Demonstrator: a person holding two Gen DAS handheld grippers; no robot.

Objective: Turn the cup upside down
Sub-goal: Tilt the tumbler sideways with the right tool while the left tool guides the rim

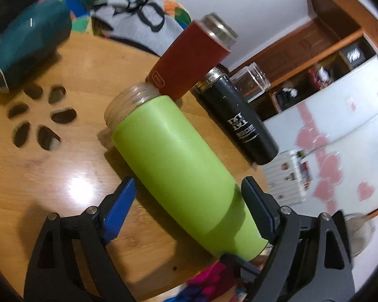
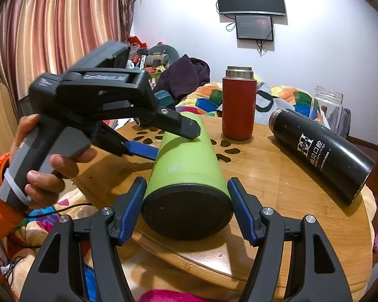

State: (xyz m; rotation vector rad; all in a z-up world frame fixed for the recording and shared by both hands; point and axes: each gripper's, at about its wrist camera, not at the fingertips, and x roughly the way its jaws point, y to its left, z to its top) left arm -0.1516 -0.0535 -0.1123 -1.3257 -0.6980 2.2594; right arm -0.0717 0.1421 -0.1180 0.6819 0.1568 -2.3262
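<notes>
The green cup (image 1: pixel 179 161) lies on its side on the round wooden table (image 1: pixel 50 176), its glass threaded mouth pointing away. In the left wrist view my left gripper (image 1: pixel 189 196) is open, its blue fingers on either side of the cup's body, one pad close to it. In the right wrist view the same cup (image 2: pixel 186 156) shows its black base toward the camera. My right gripper (image 2: pixel 186 209) is open with its pads flanking the base. The left gripper (image 2: pixel 168 138) shows there straddling the cup from the left, held by a hand.
A red cup (image 2: pixel 237 103) stands upright behind. A black bottle (image 2: pixel 320 151) lies on its side at right. A clear glass jar (image 2: pixel 327 105) stands at the far right edge. A teal cup (image 1: pixel 27 42) lies at the left. Cut-out holes (image 1: pixel 40 115) mark the table centre.
</notes>
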